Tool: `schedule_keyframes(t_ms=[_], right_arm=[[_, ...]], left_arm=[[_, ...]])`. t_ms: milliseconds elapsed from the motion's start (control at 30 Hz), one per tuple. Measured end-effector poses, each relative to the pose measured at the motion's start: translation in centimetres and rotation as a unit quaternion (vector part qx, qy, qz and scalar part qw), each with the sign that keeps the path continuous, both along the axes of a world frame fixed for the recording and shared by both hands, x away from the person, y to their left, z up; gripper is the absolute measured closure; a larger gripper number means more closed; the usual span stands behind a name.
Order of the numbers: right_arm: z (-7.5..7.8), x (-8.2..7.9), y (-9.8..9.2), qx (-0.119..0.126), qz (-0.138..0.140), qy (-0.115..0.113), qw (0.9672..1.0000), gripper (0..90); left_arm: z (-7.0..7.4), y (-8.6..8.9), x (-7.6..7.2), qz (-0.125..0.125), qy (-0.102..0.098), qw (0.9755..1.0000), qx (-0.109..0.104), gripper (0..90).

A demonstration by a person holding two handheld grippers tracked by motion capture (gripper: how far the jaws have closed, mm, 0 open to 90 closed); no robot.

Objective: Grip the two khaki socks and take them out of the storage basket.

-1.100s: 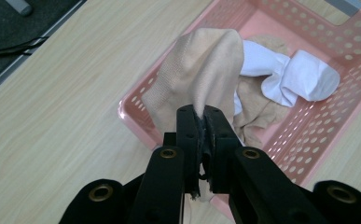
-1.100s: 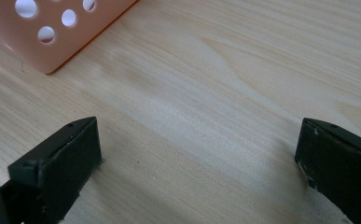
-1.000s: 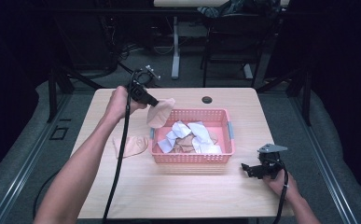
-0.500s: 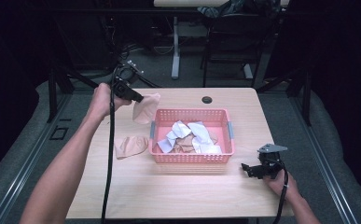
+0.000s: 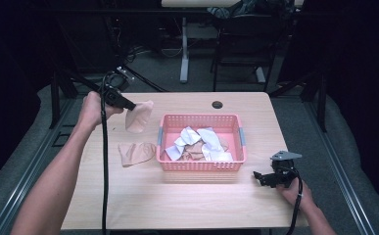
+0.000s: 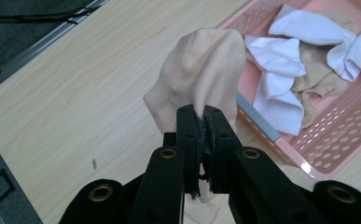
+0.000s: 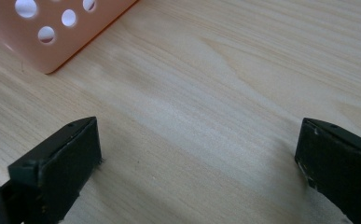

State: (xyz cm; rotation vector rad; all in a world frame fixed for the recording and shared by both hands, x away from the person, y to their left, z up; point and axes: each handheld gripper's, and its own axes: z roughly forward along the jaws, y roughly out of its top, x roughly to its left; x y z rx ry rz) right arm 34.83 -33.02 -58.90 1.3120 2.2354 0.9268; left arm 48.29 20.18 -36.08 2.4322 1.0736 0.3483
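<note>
Woodgrain table (image 5: 187, 196); left claw (image 5: 134, 105) pinches knit beige sock (image 5: 139, 117).

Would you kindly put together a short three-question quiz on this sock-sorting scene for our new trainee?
1. True or false: the left tool is shut on a beige sock.
2. Which is the basket's colour? A blue, B pink, C green.
3. Fill in: the right tool stands ___, with bare table between its jaws.

Key
1. True: the jaws pinch the sock, which hangs above the table left of the basket.
2. B: it is pink and holds white socks and beige ones.
3. Open: nothing lies between the jaws; a second beige sock lies flat on the table beside the basket.
</note>
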Motion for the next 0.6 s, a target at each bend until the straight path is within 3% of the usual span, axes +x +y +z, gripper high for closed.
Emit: schedule_keyframes(t_ms=[300,600], right_arm=[[0.0,0.0,0.0,0.000,0.000,0.000,1.0000,0.0],[0.0,0.0,0.0,0.000,0.000,0.000,1.0000,0.0]], left_arm=[[-1.6,1.9,-0.1,0.019,0.015,0.9997,0.002,85.9],[-3.7,2.2,0.0,0.024,0.030,0.9992,0.002,85.9]])
